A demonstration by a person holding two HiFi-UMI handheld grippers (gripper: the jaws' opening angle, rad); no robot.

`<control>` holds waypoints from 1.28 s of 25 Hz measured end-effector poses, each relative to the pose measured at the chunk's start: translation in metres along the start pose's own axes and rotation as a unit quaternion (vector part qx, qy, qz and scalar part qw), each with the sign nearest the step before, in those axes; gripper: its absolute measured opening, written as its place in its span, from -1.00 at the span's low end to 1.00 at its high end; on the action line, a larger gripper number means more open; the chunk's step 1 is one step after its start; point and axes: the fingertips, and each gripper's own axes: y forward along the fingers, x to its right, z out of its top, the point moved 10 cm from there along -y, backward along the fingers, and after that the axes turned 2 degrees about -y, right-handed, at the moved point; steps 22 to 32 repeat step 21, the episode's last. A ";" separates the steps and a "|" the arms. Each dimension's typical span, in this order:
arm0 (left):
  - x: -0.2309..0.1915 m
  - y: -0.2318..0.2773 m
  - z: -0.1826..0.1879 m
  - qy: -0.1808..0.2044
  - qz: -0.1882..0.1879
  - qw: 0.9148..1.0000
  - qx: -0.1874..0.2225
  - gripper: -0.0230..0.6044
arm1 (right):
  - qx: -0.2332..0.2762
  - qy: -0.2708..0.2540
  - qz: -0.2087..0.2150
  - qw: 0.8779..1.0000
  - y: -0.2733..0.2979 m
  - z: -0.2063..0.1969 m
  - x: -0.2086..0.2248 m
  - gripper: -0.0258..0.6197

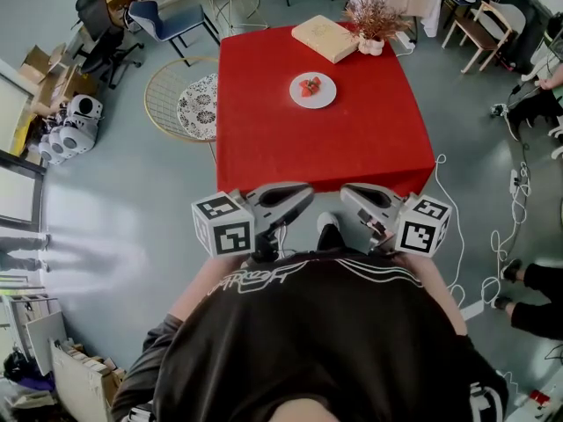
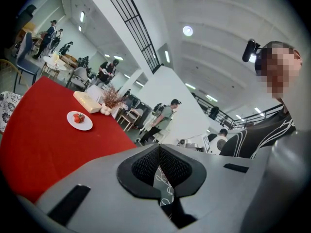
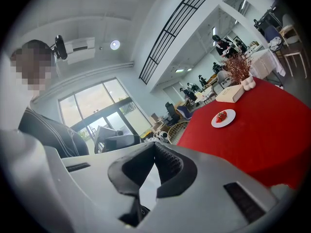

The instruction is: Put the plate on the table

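A white plate point(image 1: 312, 90) with red fruit on it rests on the red-clothed table point(image 1: 352, 152), toward its far side. The same plate shows in the left gripper view point(image 2: 79, 120) and the right gripper view point(image 3: 223, 118). Both grippers are held close to the person's chest, short of the table's near edge, tips turned toward each other. My left gripper point(image 1: 304, 193) point(image 2: 159, 147) is shut with nothing between its pads. My right gripper point(image 1: 346, 193) point(image 3: 154, 143) is also shut and holds nothing. Neither touches the plate or the table.
A flat tan box point(image 1: 324, 38) and a vase of dried twigs point(image 1: 374, 26) stand at the table's far edge. A round wire chair with a patterned cushion point(image 1: 198, 104) sits left of the table. Cables point(image 1: 510, 236) trail on the floor at the right. People stand in the background.
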 end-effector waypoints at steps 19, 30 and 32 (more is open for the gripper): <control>-0.005 0.004 -0.005 -0.018 -0.005 1.000 0.000 -0.91 | -0.005 0.006 -0.007 1.000 -0.001 -0.002 0.003 -0.90; -0.005 0.005 -0.004 -0.019 -0.005 1.000 -0.001 -0.91 | -0.006 0.006 -0.009 1.000 -0.002 -0.002 0.003 -0.90; -0.005 0.005 -0.004 -0.019 -0.005 1.000 -0.001 -0.91 | -0.006 0.006 -0.009 1.000 -0.002 -0.002 0.003 -0.90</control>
